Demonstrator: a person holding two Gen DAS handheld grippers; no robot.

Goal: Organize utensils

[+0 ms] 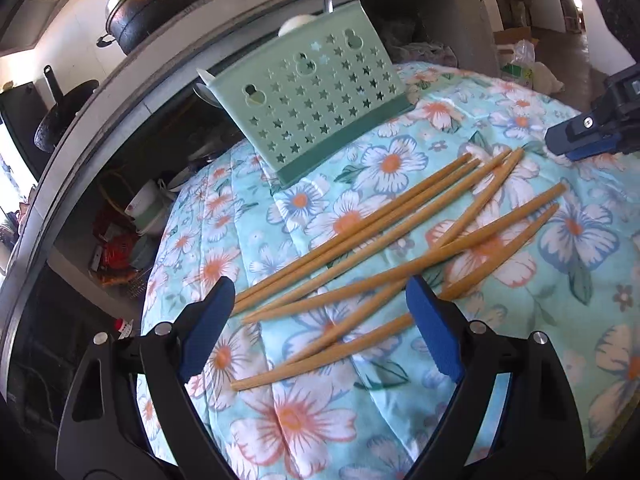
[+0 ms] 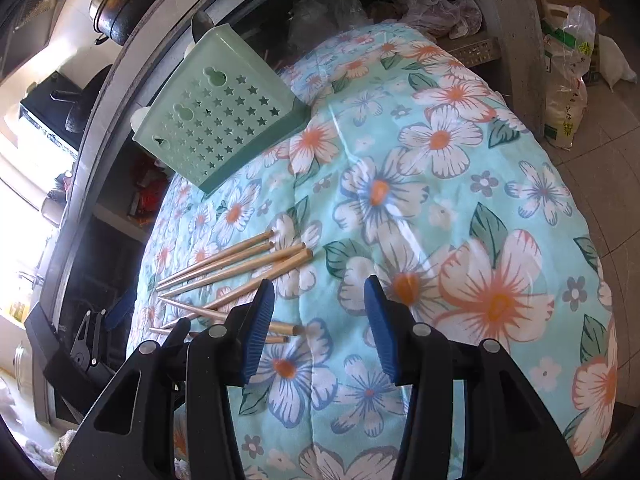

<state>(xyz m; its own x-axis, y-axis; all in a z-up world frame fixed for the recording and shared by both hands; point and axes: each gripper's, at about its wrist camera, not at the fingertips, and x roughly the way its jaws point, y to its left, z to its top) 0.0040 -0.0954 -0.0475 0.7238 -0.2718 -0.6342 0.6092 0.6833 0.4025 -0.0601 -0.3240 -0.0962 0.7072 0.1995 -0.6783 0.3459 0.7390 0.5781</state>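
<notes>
- The chopsticks [image 1: 384, 248] lie loose and crossed in a heap on the floral cloth [image 1: 520, 320] over the table, in front of the green holder [image 1: 316, 108] and apart from it
- The green holder, its face pierced with stars, stands beyond the chopsticks at the table's far edge; a spoon or two seem to be in it already, though they are mostly hidden
- The left tool [image 1: 320, 328] hovers with its jaws wide apart, straddling the chopsticks' near ends and gripping nothing
- The right tool [image 2: 320, 328] is also spread open and empty, just beside the chopsticks' thick ends
- My judgement: gathering has not started; the step in hand is the first pick
- Next move calls for lowering the left tool, closing on one stick without dragging the crossed ones, then carrying it to the green holder
</notes>
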